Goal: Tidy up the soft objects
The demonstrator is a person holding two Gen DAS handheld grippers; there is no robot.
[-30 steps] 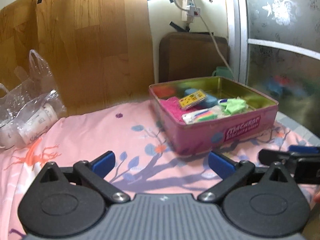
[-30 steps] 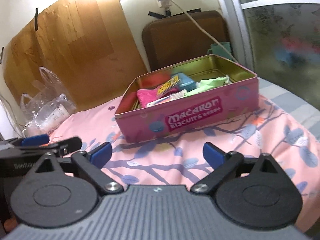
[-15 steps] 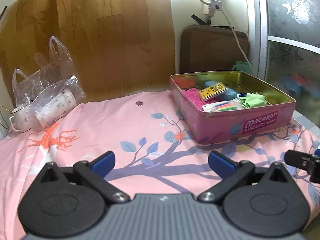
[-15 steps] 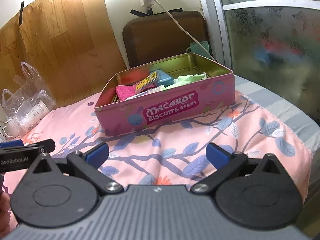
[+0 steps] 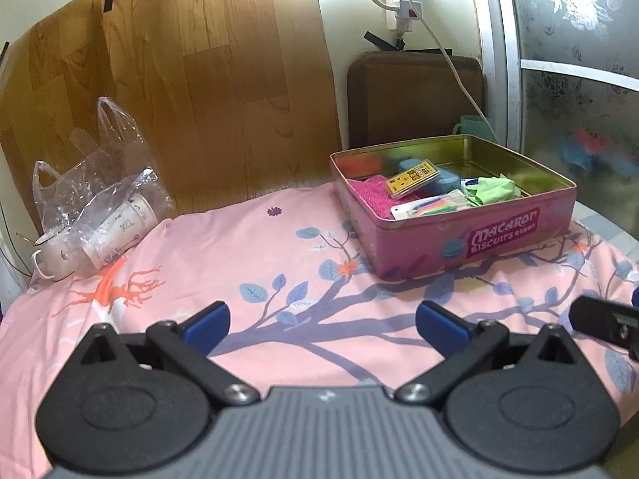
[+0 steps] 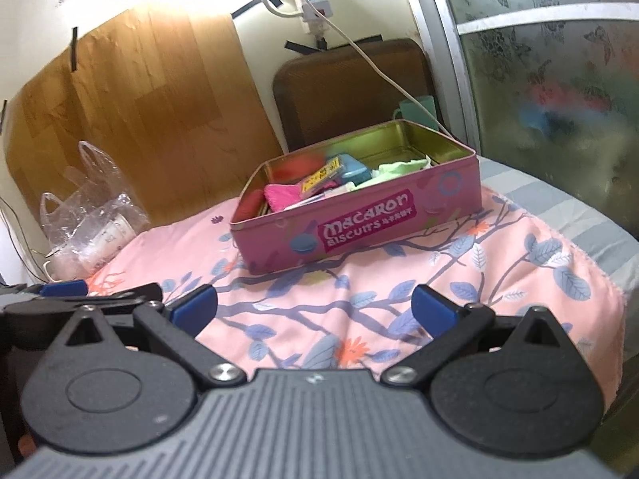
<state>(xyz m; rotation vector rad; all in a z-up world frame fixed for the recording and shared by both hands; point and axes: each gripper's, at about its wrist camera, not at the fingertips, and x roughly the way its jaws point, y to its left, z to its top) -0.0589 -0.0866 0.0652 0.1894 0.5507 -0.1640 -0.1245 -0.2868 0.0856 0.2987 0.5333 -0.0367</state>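
- Left wrist view: your left gripper [image 5: 321, 321] hangs low over the pink floral cloth [image 5: 247, 263], its blue-padded fingers spread wide with nothing between them.
- Ahead and to the right, the pink biscuit tin [image 5: 479, 239] sits open on the cloth, well apart from your fingertips.
- Inside the tin, a pink knitted piece [image 5: 369, 193] lies toward the left, a yellow card [image 5: 413, 179] rests tilted on a blue item [image 5: 443, 181], a light green cloth [image 5: 493, 191] lies to the right, and a packet of coloured sticks [image 5: 429, 205] sits against the near wall.
- At the far left, a clear plastic bag [image 5: 96, 191] holds paper cups, touching a white mug [image 5: 54, 257] at the cloth's edge.
- The tip of your right gripper [image 5: 603, 325] shows at the right edge, just beside your left one.
- Right wrist view: your right gripper [image 6: 313, 307] also stands spread and empty above the cloth [image 6: 359, 299].
- The tin [image 6: 359, 227] lies straight ahead, its label facing you, with the pink piece [image 6: 283, 193] and the green cloth [image 6: 399, 169] visible over the rim; this view is slightly blurred.
- Your left gripper [image 6: 84, 295] lies at the left edge, close beside your right one's left finger.
- The plastic bag [image 6: 88, 215] sits far left, and a teal cup [image 6: 417, 109] stands behind the tin.
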